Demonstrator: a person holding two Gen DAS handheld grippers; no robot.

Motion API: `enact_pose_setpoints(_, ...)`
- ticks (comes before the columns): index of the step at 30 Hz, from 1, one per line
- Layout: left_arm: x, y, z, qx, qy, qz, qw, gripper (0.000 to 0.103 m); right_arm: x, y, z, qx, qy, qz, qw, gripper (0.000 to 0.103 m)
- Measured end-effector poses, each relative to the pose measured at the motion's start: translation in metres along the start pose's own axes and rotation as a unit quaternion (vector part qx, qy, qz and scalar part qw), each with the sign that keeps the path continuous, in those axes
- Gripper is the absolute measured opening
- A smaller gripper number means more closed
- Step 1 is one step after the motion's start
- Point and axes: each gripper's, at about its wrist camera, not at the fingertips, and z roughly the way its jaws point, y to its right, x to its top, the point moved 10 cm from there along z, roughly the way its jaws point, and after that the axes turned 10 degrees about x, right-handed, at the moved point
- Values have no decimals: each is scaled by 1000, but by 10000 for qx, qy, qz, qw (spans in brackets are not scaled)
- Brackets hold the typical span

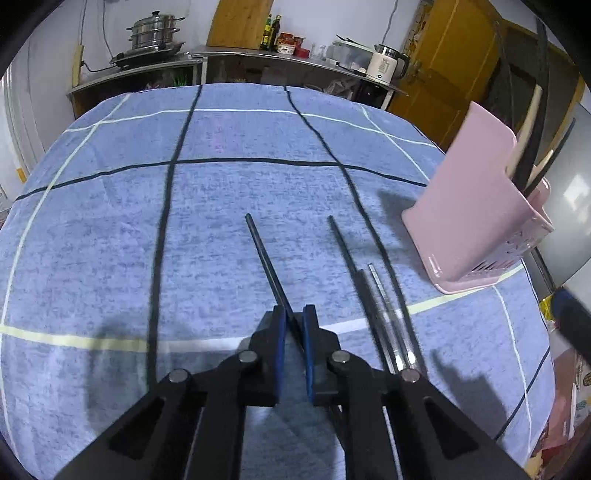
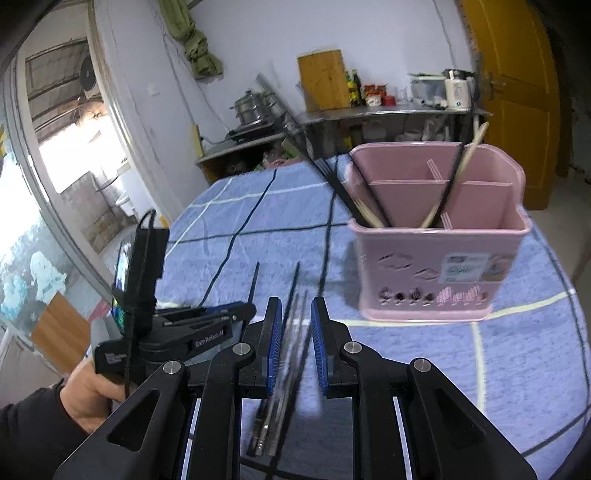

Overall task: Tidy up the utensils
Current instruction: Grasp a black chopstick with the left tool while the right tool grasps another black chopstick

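Note:
My left gripper [image 1: 293, 314] is shut on a black chopstick [image 1: 264, 254] that points forward, low over the blue checked tablecloth [image 1: 221, 206]. Another black chopstick [image 1: 347, 254] and two silver chopsticks [image 1: 384, 310] lie on the cloth just right of it. A pink utensil holder [image 1: 476, 210] stands at the right with chopsticks in it. In the right wrist view, my right gripper [image 2: 296, 306] is open, its jaws on either side of the silver chopsticks [image 2: 288, 347] on the cloth. The pink holder [image 2: 436, 266] stands ahead to the right, holding black and wooden chopsticks [image 2: 456, 184]. The left gripper [image 2: 207, 325] sits at the left.
A steel counter [image 1: 236, 59] stands behind the table with a steamer pot [image 1: 155, 31], bottles and a white kettle [image 1: 386, 64]. A yellow door [image 2: 517, 96] is at the back right. The table edge drops off at the right [image 1: 543, 314].

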Motion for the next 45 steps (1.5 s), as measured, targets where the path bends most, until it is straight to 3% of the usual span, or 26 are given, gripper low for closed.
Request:
enact_pose_setpoints(7, -6, -47, -7, 275, 28, -150, 9995, 10, 0, -2, 60, -2, -470, -98, 9988, 17)
enact_pose_setpoints(14, -12, -69, -11, 148, 52, -312, 9994, 10, 5, 7, 116, -169, -886, -222, 9957, 17)
enact_pose_setpoints(20, -14, -81, -15, 54, 88, -350, 9993, 10, 6, 24, 138, -462, -1160, -130, 9921, 17)
enact_pose_setpoints(30, -16, -90, -18, 21, 93, -386, 9992, 10, 0, -18, 153, 212, -1441, -242, 9890, 17)
enact_pose_setpoints(45, -3, -95, -6, 168, -225, -710, 9971, 10, -25, -20, 132, -178, -1744, -873, 9806, 17)
